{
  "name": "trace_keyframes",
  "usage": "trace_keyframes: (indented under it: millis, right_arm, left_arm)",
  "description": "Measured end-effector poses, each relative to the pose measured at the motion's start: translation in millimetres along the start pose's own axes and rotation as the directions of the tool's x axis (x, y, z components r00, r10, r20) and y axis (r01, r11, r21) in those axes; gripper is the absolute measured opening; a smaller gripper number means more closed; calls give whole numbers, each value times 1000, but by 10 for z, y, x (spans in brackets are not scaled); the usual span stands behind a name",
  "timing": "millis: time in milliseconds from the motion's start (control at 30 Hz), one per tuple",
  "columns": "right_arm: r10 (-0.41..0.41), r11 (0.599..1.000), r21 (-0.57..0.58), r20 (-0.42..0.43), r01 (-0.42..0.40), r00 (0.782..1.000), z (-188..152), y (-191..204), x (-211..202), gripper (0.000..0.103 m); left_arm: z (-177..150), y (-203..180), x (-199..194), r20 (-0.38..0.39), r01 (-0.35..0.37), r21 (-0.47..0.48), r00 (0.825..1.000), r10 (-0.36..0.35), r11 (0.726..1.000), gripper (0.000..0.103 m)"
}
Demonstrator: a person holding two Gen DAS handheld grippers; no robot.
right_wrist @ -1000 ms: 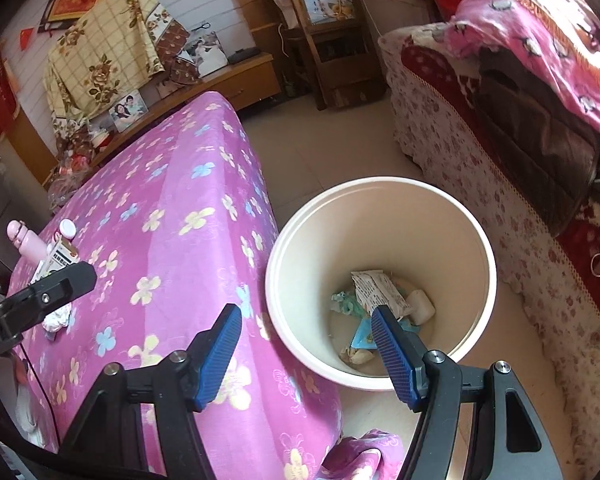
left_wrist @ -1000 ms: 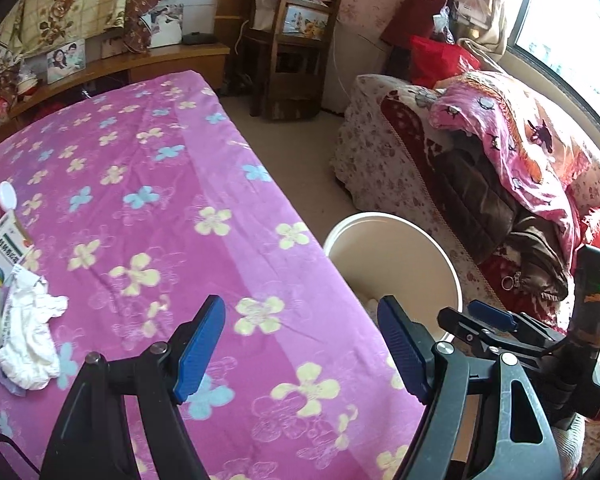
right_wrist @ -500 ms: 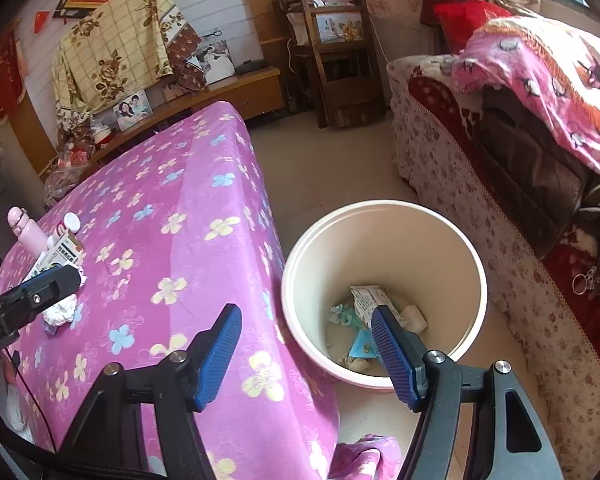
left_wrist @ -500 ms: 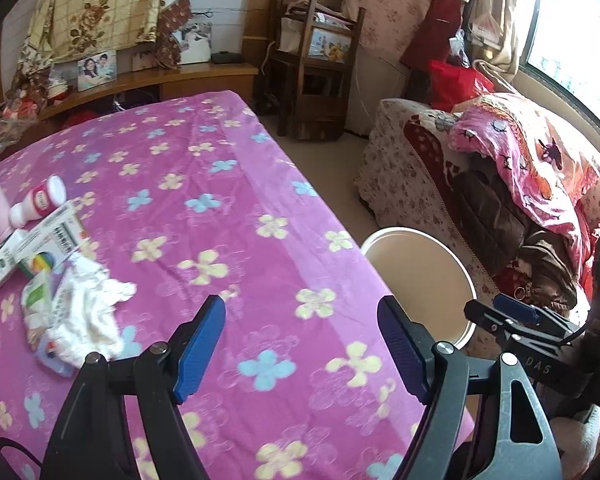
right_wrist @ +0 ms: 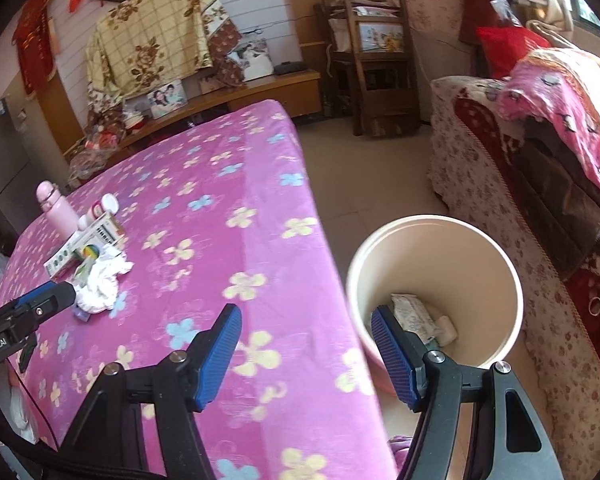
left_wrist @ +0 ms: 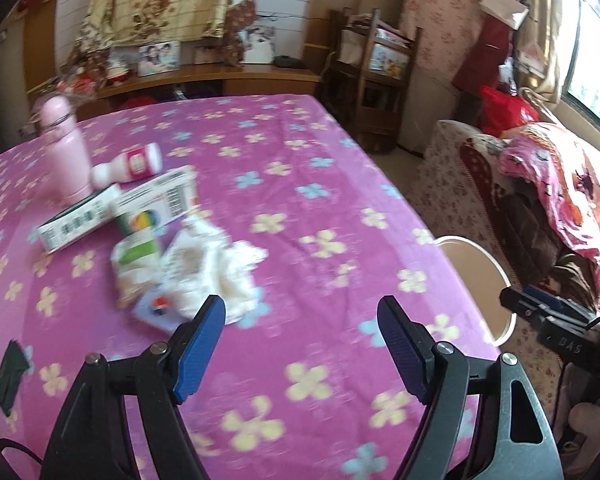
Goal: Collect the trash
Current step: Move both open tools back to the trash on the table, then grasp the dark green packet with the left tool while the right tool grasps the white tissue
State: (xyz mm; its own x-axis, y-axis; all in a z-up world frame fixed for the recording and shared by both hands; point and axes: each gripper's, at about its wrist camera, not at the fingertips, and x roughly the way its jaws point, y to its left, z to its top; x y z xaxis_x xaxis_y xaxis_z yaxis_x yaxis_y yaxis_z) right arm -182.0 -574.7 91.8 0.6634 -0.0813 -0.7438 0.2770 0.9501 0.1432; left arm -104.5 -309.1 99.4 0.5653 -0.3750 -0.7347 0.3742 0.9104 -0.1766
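Note:
A pile of trash lies on the purple flowered table (left_wrist: 320,184): crumpled white tissue (left_wrist: 216,272), a small packet (left_wrist: 134,254), two cartons (left_wrist: 156,200) and a small white bottle (left_wrist: 134,164). My left gripper (left_wrist: 300,344) is open and empty above the table, just right of the tissue. A cream bin (right_wrist: 432,276) stands on the floor off the table's right edge and holds wrappers (right_wrist: 414,316). My right gripper (right_wrist: 304,352) is open and empty over the table edge beside the bin. The trash pile also shows in the right wrist view (right_wrist: 100,276).
A pink flask (left_wrist: 66,156) stands behind the cartons. A dark flat object (left_wrist: 10,376) lies near the table's left front. A sofa with a pink blanket (right_wrist: 560,128) runs along the right. A wooden chair (right_wrist: 374,60) and a low cabinet (left_wrist: 220,76) stand at the back.
The left gripper has swung left, so the trash pile now sits near its fingers. The right gripper has drawn back from over the bin toward the table edge. Both stay open.

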Motion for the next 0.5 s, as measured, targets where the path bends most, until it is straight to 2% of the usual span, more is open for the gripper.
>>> trace_keyframes:
  millis: [333, 500]
  right_arm:
    - [112, 989, -89, -55, -117, 992, -49, 697, 153, 71]
    - [176, 973, -132, -104, -189, 979, -112, 1099, 302, 71]
  left_arm:
    - [-311, 880, -246, -68, -50, -56, 997, 46, 997, 79]
    - [-514, 1449, -362, -122, -77, -87, 990, 66, 993, 79]
